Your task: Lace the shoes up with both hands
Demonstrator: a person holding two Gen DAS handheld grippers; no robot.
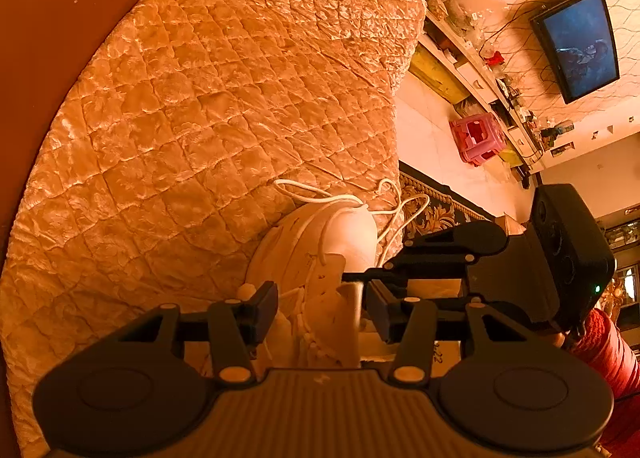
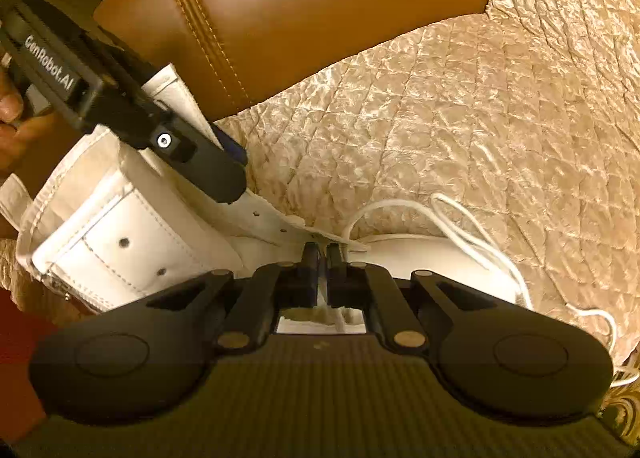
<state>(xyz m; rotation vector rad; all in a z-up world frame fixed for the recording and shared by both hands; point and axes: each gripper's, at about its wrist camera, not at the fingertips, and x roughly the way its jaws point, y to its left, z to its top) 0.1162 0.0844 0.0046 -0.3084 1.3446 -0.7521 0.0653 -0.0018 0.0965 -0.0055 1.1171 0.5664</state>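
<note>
A white leather shoe [image 1: 352, 234] [image 2: 120, 217] lies on a quilted sofa cover. Its loose white lace [image 1: 320, 197] [image 2: 460, 217] loops over the toe and onto the quilt. My left gripper [image 1: 320, 304] straddles the shoe's upper, and its pads press the eyelet flap and tongue from both sides. The right wrist view shows it [image 2: 236, 173] reaching in from the upper left, clamped on that flap. My right gripper [image 2: 322, 254] sits over the shoe's middle, jaws almost together with a thin pale strand of lace pinched between them. In the left wrist view it [image 1: 352, 276] reaches in from the right.
The quilted cover [image 1: 200, 97] lies over a brown leather sofa [image 2: 280, 17]. Past the sofa's edge are a patterned rug [image 1: 432, 209], a pink stool [image 1: 476, 137], cluttered shelves [image 1: 460, 49] and a wall television [image 1: 580, 41]. A red sleeve [image 1: 600, 346] follows the right gripper.
</note>
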